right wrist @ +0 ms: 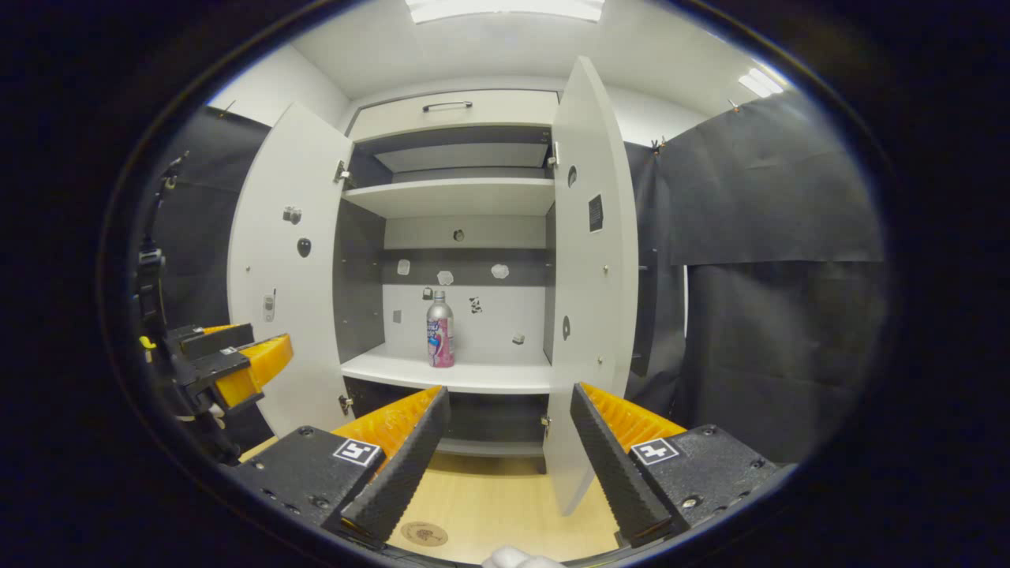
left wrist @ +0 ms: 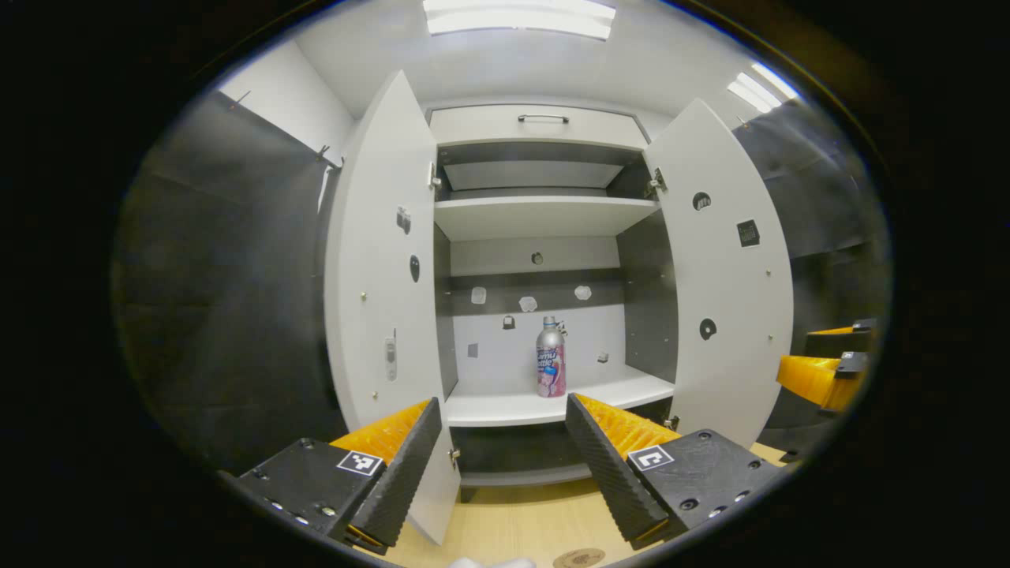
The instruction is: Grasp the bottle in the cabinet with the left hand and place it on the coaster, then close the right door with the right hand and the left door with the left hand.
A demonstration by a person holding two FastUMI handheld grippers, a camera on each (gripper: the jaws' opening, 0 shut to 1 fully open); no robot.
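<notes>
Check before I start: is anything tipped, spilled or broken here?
Nothing stands out. The bottle stands upright on the cabinet shelf, both doors are open, and the coaster lies flat on the table.

A recording booth ahead of my tools, black cloth walls (right wrist: 773, 189) to either side, white cabinet (left wrist: 544, 221) with both doors open, pale wooden tabletop (right wrist: 505, 505) below, ceiling light panels (left wrist: 517, 16) overhead

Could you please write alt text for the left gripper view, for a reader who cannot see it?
A silver-and-pink bottle stands upright on the lower shelf of a white cabinet with its left door and right door open. The open left claw is in front, short of the shelf. A round coaster lies on the wooden table below.
</notes>
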